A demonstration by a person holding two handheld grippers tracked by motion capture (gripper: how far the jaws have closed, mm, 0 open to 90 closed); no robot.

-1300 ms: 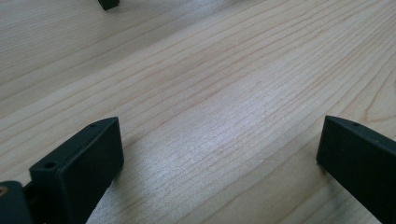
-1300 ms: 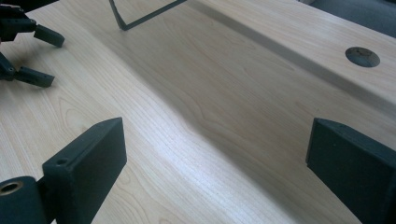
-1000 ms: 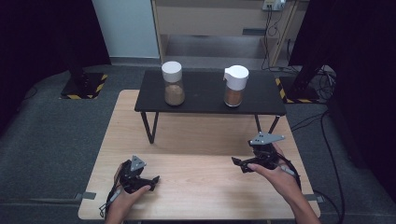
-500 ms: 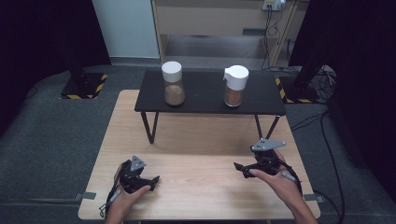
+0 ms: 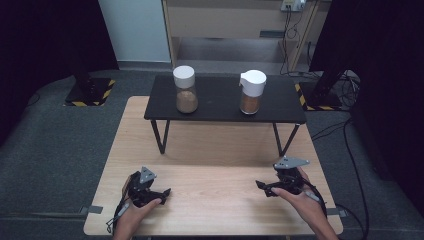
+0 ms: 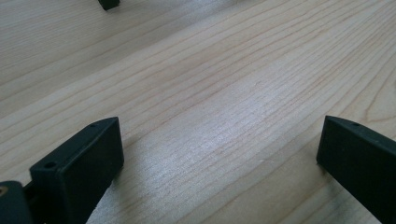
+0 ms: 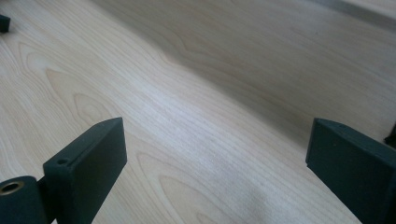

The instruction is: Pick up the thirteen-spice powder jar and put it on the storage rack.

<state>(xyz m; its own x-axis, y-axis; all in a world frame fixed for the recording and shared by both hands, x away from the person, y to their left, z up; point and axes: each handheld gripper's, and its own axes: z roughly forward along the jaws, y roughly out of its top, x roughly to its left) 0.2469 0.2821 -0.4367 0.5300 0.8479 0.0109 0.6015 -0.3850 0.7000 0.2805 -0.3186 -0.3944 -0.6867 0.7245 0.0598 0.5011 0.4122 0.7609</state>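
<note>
Nothing is held at this moment: the left gripper (image 5: 159, 192), a black two-jaw tool with a grey three-cornered plate on top, sits low at the lower left of the high view with its jaws spread wide and empty, and its own view shows only bare wood grain between the two black jaws. The right gripper (image 5: 264, 187), of the same build, sits at the lower right of the high view, jaws likewise wide apart and empty over the board. Both point inward, toward the middle of the pale wooden tabletop (image 5: 215, 195), well apart from each other. The things nearest to be worked on stand further up the frame on a low black rectangular stand with thin metal legs (image 5: 222, 112): a clear glass jar with a round white lid and brown powder in its lower part (image 5: 185, 90) at centre left, and a clear glass dispenser with a white spouted cap and brown filling (image 5: 251, 92) at centre right, well apart from each other. The step in hand looks like a start from rest before a reach to these jars. To do it well, each gripper should rise clear of the stand's front edge before going forward, keep its jaws wide, approach its own jar level at the glass body below the lid, and close squarely on the glass so that the tall, top-heavy vessel does not tip.
</note>
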